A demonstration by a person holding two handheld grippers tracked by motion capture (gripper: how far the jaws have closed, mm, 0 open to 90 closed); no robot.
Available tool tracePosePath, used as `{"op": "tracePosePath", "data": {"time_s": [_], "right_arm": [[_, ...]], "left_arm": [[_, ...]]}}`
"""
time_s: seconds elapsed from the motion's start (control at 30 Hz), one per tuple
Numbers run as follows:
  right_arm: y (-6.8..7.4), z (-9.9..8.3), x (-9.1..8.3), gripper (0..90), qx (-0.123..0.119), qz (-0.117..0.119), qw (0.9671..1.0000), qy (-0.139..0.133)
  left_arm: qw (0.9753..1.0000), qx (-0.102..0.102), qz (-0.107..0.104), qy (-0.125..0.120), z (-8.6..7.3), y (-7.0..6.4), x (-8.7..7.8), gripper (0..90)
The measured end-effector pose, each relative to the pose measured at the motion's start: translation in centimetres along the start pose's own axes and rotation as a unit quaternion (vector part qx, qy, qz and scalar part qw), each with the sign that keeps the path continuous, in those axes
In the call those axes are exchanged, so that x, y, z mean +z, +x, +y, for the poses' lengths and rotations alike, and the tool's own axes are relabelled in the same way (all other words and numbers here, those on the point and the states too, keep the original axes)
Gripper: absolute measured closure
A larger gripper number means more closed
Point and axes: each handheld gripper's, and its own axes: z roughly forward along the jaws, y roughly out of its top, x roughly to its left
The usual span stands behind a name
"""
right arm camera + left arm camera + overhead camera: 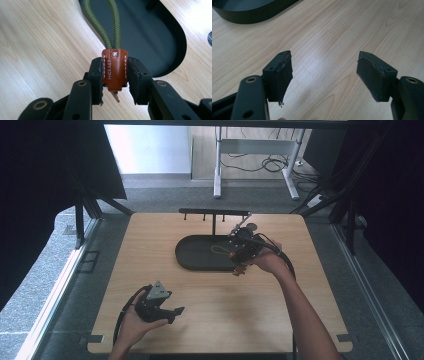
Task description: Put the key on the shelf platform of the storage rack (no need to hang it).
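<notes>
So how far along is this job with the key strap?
Picked up: the right gripper is clamped on the brown leather tab of the green cord loop, at the black tray. The left gripper waits open. Probably left: hanging it on the hook rack.

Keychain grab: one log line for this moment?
right gripper: shut on leather tab | green cord loop: over black tray | left gripper: open, above table

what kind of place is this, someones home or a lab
Most likely a lab or office data-recording station, not a home: the wooden table is boxed in by dark curtains on a metal frame, and a desk frame with loose cables stands on the floor behind.
</notes>
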Motion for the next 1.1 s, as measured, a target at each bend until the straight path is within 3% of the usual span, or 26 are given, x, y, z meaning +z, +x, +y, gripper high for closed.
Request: {"op": "tracePosePath", "data": {"time_s": [0.6,1.1], "right_arm": [[-1.3,2.4,1.5,67.0,0.000,0.002,0.9999,0.014],[-3.2,3.2,4.0,67.0,0.022,0.003,0.9996,0.018]], "left_arm": [[1.0000,-0.003,-0.002,-0.003,0.0,0.1,-0.2,29.3],[1.0000,0.001,-0.008,0.003,0.0,-0.1,0.2,29.2]]}}
